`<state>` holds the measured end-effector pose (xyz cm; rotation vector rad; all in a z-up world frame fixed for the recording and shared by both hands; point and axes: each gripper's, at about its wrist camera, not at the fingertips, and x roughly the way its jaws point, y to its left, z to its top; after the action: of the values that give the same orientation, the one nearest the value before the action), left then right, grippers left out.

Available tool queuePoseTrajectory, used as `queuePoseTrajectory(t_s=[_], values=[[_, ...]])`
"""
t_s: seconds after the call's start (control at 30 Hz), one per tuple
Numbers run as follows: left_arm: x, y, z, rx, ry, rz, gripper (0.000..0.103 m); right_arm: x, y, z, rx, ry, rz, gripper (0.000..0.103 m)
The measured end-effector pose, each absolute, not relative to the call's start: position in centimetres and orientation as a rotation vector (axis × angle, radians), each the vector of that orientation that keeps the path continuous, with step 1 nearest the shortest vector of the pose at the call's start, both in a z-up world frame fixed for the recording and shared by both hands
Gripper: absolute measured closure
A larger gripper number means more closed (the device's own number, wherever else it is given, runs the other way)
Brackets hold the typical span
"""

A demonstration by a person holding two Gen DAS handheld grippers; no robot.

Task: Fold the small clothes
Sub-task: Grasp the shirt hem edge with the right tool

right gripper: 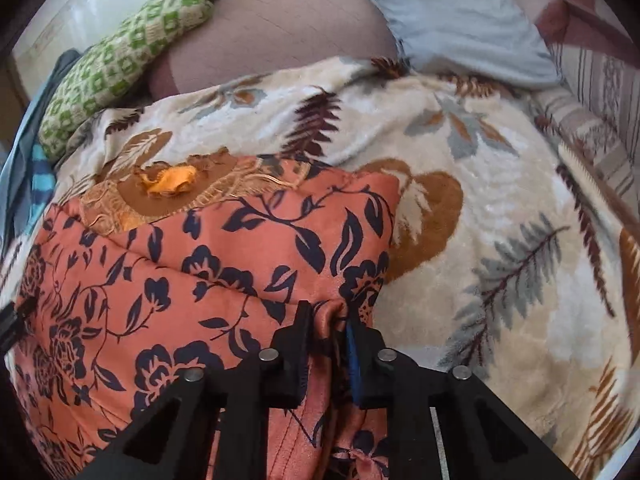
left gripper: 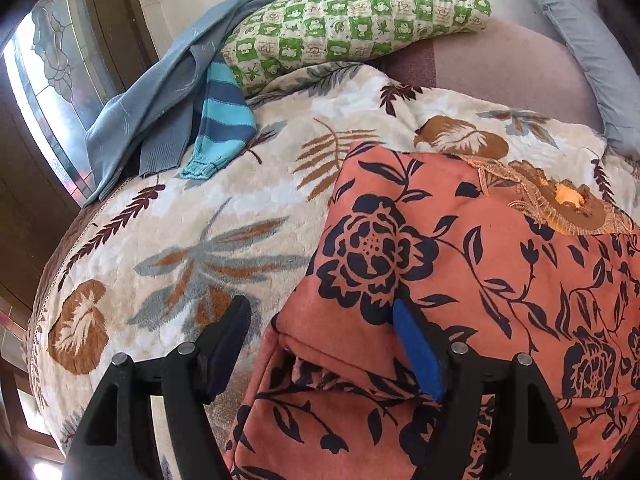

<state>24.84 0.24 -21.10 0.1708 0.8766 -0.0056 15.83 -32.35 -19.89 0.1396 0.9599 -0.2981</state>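
Note:
An orange garment point(left gripper: 472, 264) with a dark floral print lies partly folded on a leaf-patterned blanket point(left gripper: 180, 240). Its embroidered brown neckline point(left gripper: 560, 208) points toward the pillows. My left gripper point(left gripper: 320, 312) stands wide over the garment's near left corner. One blue pad point(left gripper: 420, 352) rests on the cloth, while the other finger point(left gripper: 232, 328) is over the blanket, apart from the fabric. In the right wrist view, my right gripper point(right gripper: 329, 314) is shut on a bunched fold at the orange garment's point(right gripper: 180, 280) near right edge. The neckline point(right gripper: 168, 188) lies beyond it.
A green checked pillow point(left gripper: 352, 24) and a grey pillow point(left gripper: 580, 40) lie at the bed's far side. A blue-grey sweater point(left gripper: 160, 92) and a teal striped garment point(left gripper: 224, 120) sit at the far left by a window point(left gripper: 48, 80). Bare blanket point(right gripper: 500, 220) stretches to the right.

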Motion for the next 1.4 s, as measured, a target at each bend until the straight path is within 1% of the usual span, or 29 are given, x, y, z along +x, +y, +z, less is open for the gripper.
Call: queuePoseTrajectory(t_s=[0.1, 0.17, 0.27, 0.33, 0.43, 0.47, 0.53, 0.63, 0.77, 0.87, 0.93, 0.97, 1.03, 1.07, 1.1, 1.2, 1.33, 1.4], values=[[24.3, -0.1, -20.2, 0.167, 0.824, -0.020, 0.028, 15.9, -32.4, -17.5, 0.106, 0.881, -0.305, 0.091], [24.3, -0.7, -20.5, 0.186, 0.827, -0.044, 0.028, 16.9, -33.3, -16.8, 0.114, 0.862, -0.314, 0.092], [24.8, -1.6, -22.1, 0.248, 0.897, -0.048, 0.028, 18.5, -35.3, -18.3, 0.234, 0.954, -0.289, 0.091], [25.0, -1.7, -22.3, 0.251, 0.897, -0.041, 0.028, 18.0, -35.7, -19.7, 0.299, 0.974, -0.274, 0.091], [25.1, -1.5, -22.1, 0.231, 0.900, -0.035, 0.028, 17.1, -35.4, -20.9, 0.265, 0.955, -0.269, 0.092], [25.0, -1.6, -22.2, 0.239, 0.897, -0.035, 0.028, 17.0, -35.2, -21.1, 0.257, 0.958, -0.262, 0.094], [24.8, -1.7, -22.2, 0.253, 0.889, -0.035, 0.028, 17.1, -35.0, -21.0, 0.255, 0.960, -0.250, 0.094], [24.7, -1.3, -21.6, 0.207, 0.872, -0.041, 0.028, 17.0, -34.4, -19.5, 0.213, 0.906, -0.249, 0.096], [24.3, -0.5, -20.2, 0.146, 0.797, -0.030, 0.028, 17.1, -33.9, -15.8, 0.159, 0.783, -0.267, 0.096], [24.8, -0.9, -21.1, 0.172, 0.834, -0.029, 0.028, 17.9, -34.5, -14.3, 0.126, 0.727, -0.318, 0.096], [25.3, -1.5, -22.7, 0.209, 0.900, -0.025, 0.028, 19.1, -35.5, -15.4, 0.115, 0.750, -0.355, 0.096], [25.3, -1.8, -23.0, 0.224, 0.904, -0.020, 0.028, 19.8, -36.2, -16.7, 0.118, 0.782, -0.364, 0.096], [25.2, -2.2, -22.8, 0.254, 0.878, -0.015, 0.028, 21.5, -37.8, -20.6, 0.182, 0.926, -0.338, 0.095], [25.2, -2.3, -22.7, 0.260, 0.874, -0.015, 0.028, 22.0, -38.4, -22.5, 0.212, 0.997, -0.336, 0.093], [25.2, -2.3, -22.7, 0.257, 0.876, -0.015, 0.028, 22.1, -38.6, -23.5, 0.226, 1.013, -0.333, 0.092], [25.3, -1.7, -22.1, 0.207, 0.871, -0.021, 0.028, 20.8, -38.9, -22.3, 0.259, 0.932, -0.355, 0.085], [25.4, -0.6, -20.8, 0.145, 0.814, -0.005, 0.028, 17.8, -39.2, -19.0, 0.272, 0.782, -0.421, 0.082], [25.4, -0.3, -20.4, 0.129, 0.789, -0.002, 0.028, 16.9, -38.2, -17.9, 0.265, 0.746, -0.384, 0.082]])
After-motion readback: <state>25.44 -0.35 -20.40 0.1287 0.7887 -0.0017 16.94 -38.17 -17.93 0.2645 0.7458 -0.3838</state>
